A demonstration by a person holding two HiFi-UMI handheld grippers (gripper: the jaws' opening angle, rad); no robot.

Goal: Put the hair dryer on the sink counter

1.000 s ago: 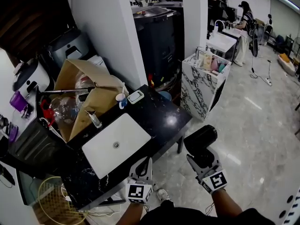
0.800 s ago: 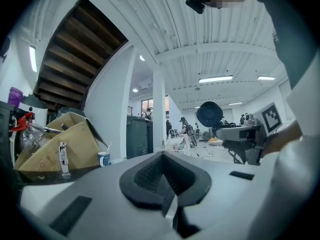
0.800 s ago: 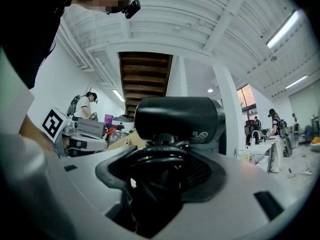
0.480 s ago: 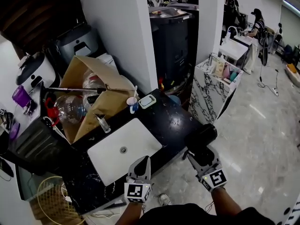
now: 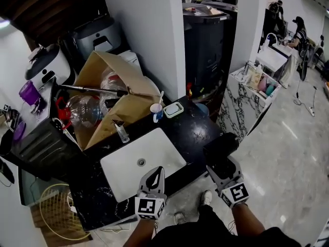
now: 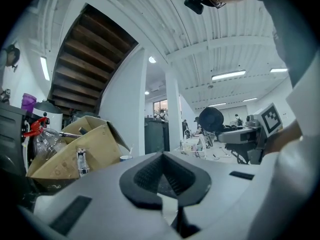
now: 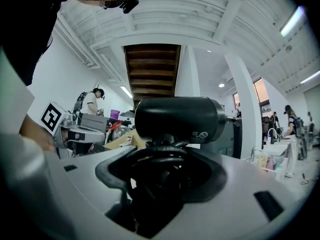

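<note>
The black hair dryer (image 5: 220,147) stands upright in my right gripper (image 5: 222,168), which is shut on its handle with the coiled cord bunched between the jaws. In the right gripper view its barrel (image 7: 180,120) fills the middle. It hangs just off the right front corner of the black sink counter (image 5: 198,133), over the floor. My left gripper (image 5: 154,179) is shut and holds nothing, at the counter's front edge below the white basin (image 5: 142,162). In the left gripper view the hair dryer (image 6: 211,119) shows at the right.
On the counter stand a paper cup (image 5: 156,112), a small white device (image 5: 174,109), a little bottle (image 5: 122,133) and a big open cardboard box (image 5: 110,104). A marble-patterned cabinet (image 5: 247,102) stands to the right. A wire basket (image 5: 56,212) sits at lower left.
The view has moved closer to the counter. The hair dryer in my right gripper has come nearer the counter's right front corner. The left gripper keeps its place at the front edge.
</note>
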